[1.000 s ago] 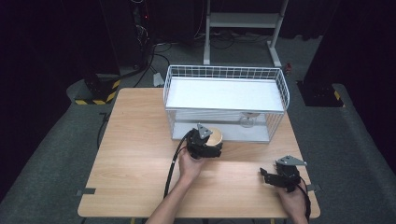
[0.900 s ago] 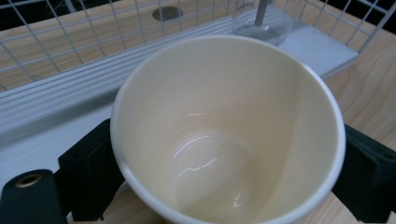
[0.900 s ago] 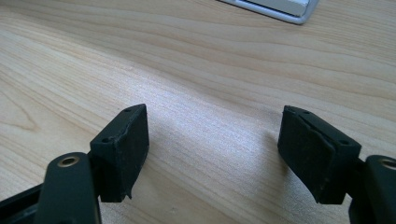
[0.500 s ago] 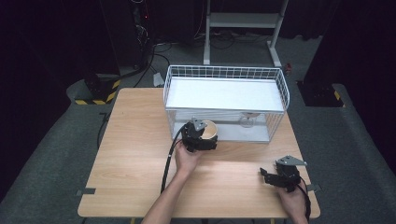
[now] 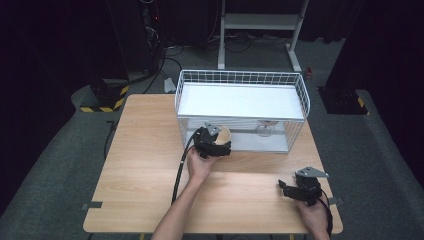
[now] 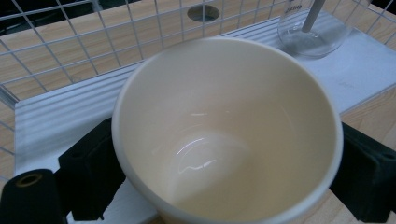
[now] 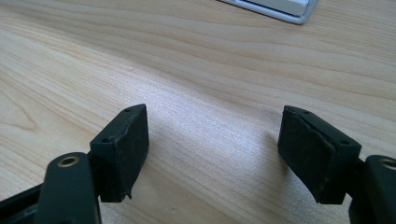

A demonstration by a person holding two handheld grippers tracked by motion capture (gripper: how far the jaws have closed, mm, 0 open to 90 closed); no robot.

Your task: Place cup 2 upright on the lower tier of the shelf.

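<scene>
Cup (image 6: 224,135): cream, glossy, plain inside, at the wire basket (image 5: 240,80) front.
Left tongs (image 5: 216,148): pinching the cup.
Right tongs (image 7: 212,149): spread above the tabletop (image 5: 140,165).
Writing: unreadable.

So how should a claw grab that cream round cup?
By its outside wall just below the rim, one jaw on each side, coming from the open front of the white wire rack. The cream round cup is smooth, round and has no handle that can be seen, so squeezing across its width suits it. The left claw grips it this way already.
</scene>
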